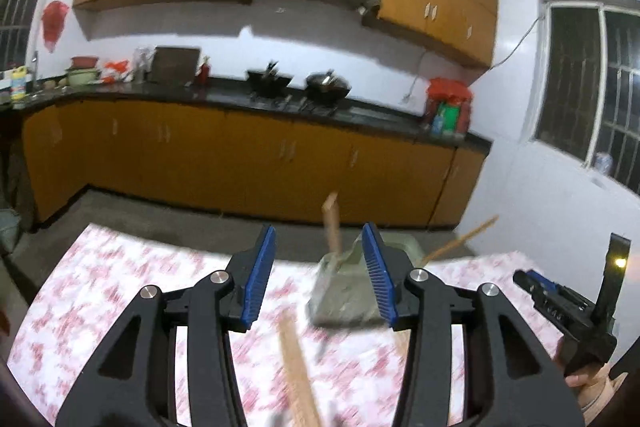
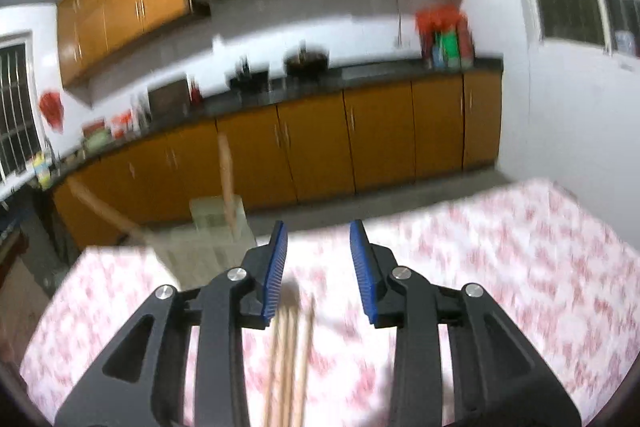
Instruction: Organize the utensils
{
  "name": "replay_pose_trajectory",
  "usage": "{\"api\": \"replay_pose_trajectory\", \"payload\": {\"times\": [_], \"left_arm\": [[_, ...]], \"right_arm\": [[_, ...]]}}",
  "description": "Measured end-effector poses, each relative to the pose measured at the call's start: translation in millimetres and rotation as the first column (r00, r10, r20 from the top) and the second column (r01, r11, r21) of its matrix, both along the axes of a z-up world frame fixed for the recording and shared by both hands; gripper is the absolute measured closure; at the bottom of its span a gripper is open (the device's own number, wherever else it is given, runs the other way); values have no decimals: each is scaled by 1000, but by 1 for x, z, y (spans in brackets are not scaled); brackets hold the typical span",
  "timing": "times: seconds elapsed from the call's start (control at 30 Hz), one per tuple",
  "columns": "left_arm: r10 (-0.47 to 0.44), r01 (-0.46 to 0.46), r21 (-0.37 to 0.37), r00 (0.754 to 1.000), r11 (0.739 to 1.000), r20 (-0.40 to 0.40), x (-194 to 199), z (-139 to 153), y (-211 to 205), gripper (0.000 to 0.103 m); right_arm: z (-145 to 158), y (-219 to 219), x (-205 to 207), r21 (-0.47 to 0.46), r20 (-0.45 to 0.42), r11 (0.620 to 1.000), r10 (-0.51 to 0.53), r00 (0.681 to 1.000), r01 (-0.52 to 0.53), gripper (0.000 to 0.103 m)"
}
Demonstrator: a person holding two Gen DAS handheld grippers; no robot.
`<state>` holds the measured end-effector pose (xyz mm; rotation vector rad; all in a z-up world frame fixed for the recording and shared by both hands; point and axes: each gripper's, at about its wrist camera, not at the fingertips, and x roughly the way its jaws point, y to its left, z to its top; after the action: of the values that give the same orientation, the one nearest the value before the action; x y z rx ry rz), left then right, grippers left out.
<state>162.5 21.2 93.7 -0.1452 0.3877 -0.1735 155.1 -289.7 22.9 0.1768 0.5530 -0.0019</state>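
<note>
Right claw (image 2: pixel 319 267), open and empty, is hovering over chopsticks (image 2: pixel 292 355) — long axis running along its pointing line — holder (image 2: pixel 208 235) ahead-left.

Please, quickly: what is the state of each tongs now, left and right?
Left tongs: open, holding nothing.
Right tongs: open, holding nothing; chopsticks lie on the table below them.

Right gripper (image 2: pixel 318 263) above table with pink-and-white floral cloth (image 2: pixel 500 267), jaws parted, nothing between blue pads (image 2: pixel 276 271). Wooden chopsticks (image 2: pixel 290 355) lie on cloth below jaws, several side by side, blurred. Pale utensil holder (image 2: pixel 208 239) at far left edge of table; upright wooden handle (image 2: pixel 226 179) stands in it, second wooden handle (image 2: pixel 108 215) leans out leftward. Behind: orange cabinets (image 2: pixel 320 143), dark countertop (image 2: pixel 360 75).
</note>
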Motion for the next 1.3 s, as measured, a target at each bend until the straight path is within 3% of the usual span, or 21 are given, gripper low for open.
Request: {"api": "replay_pose_trajectory", "payload": {"times": [0.2,0.37,0.5,0.63,0.97,1.3], "left_arm": [[52,-36,92,984,995,-171,-3,-71,7,57],[51,-27,83,953,996,-299,-9,-116,12,57],[39,-10,84,936,996,-351,-12,-139,8,59],[23,6,74,922,997,-386,-13,-154,5,64],[-43,82,69,896,994,-442,-17,-172,-12,79],[-24,98,130,878,987,-478,-13,-185,-24,84]], "right_arm": [[-79,28,-5,-5,-234,993,117,965,-121,84],[-109,39,-14,0,-298,988,146,943,-153,85],[-120,41,-11,-17,-331,987,147,932,-161,86],[-126,43,-11,-61,-333,986,129,934,-158,95],[-125,23,-3,-69,-330,994,53,942,-80,95],[-124,23,-6,-78,-331,994,52,942,-82,94]]}}
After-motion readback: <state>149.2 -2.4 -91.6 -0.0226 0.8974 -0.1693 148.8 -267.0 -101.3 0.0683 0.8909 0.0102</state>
